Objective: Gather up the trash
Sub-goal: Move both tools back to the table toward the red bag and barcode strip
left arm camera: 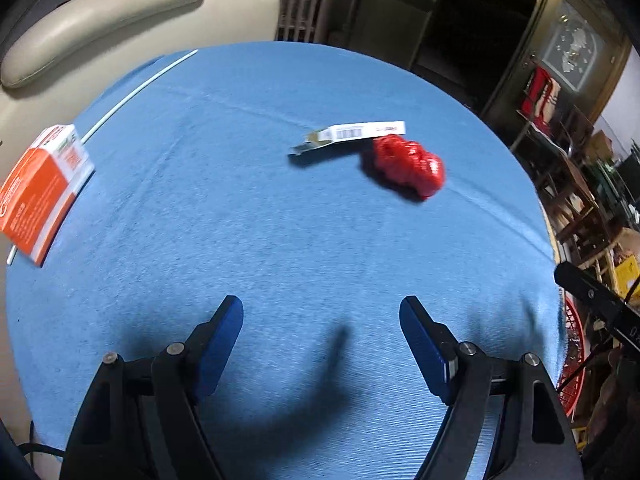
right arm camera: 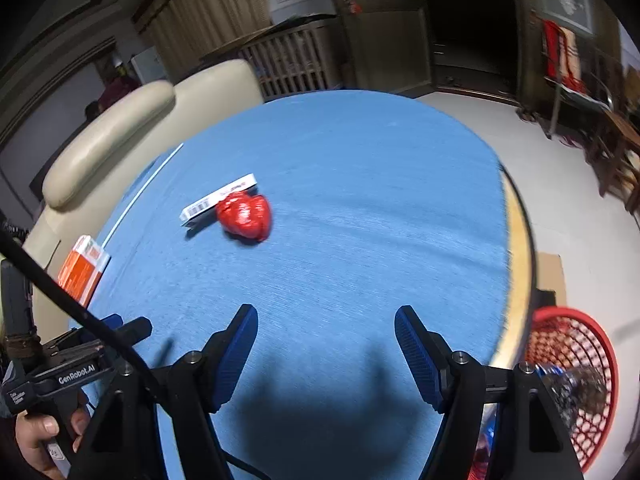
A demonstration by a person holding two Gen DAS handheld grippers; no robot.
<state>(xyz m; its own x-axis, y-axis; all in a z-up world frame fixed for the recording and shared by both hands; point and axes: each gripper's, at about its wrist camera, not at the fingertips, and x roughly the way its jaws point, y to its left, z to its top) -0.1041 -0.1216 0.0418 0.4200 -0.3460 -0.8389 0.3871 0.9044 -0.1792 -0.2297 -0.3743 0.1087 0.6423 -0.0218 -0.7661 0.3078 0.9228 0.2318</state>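
A crumpled red wrapper [left arm camera: 410, 167] [right arm camera: 245, 216] lies on the blue round table [left arm camera: 280, 240] [right arm camera: 360, 220], touching a flat white carton strip with a barcode [left arm camera: 352, 133] [right arm camera: 216, 199]. An orange and white box [left arm camera: 38, 194] [right arm camera: 82, 270] sits at the table's left edge. My left gripper [left arm camera: 321, 312] hovers open over the near part of the table, well short of the wrapper, nothing between its blue pads. My right gripper [right arm camera: 326, 320] is open and empty too, with the wrapper ahead to its left. A red mesh basket [right arm camera: 572, 384] [left arm camera: 572, 360] stands on the floor at the right.
A thin white straw [left arm camera: 136, 90] [right arm camera: 140, 192] lies along the table's far left rim. A cream armchair [left arm camera: 120, 20] [right arm camera: 112, 140] stands behind the table. The basket holds some wrappers. A hand [right arm camera: 36, 436] holds the left gripper's handle at lower left.
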